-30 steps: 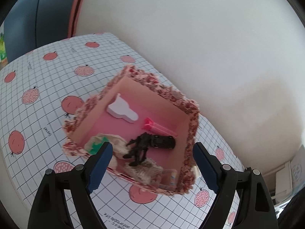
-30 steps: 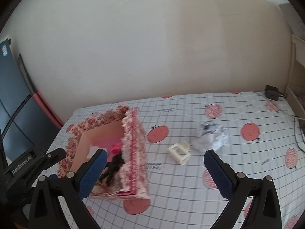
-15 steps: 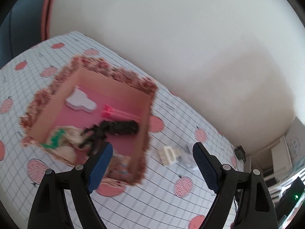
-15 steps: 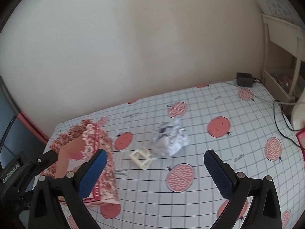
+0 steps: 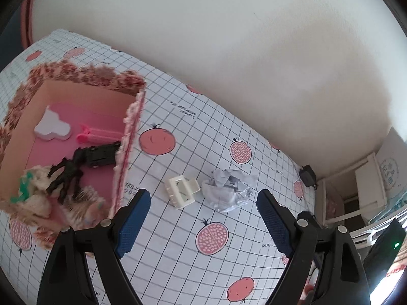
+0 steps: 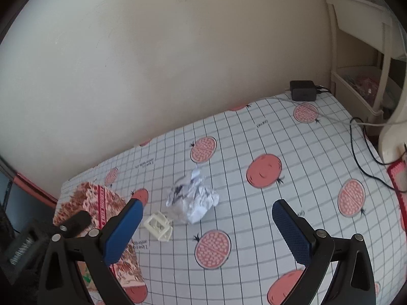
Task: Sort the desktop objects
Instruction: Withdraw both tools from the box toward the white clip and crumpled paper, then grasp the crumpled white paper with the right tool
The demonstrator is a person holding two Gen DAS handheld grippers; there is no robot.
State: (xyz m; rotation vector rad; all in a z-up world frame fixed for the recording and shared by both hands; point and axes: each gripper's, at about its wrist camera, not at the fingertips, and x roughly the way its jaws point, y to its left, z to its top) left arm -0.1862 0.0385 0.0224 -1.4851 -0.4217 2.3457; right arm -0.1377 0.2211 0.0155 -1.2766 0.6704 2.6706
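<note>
We hold both tongs wide apart and empty: left gripper [image 5: 203,218], right gripper [image 6: 207,226]. A cream hair clip [image 5: 182,190] and crumpled paper [image 5: 227,190] lie at twelve o'clock, the patterned box [image 5: 132,127] at ten. Next, likely, closing on the clip.

a cream hair claw clip [image 5: 182,191] lies flat just ahead of the left gripper [image 5: 204,219], touching a crumpled white paper ball [image 5: 228,189] to its right. the floral box [image 5: 132,132] stands left, holding toys.
</note>
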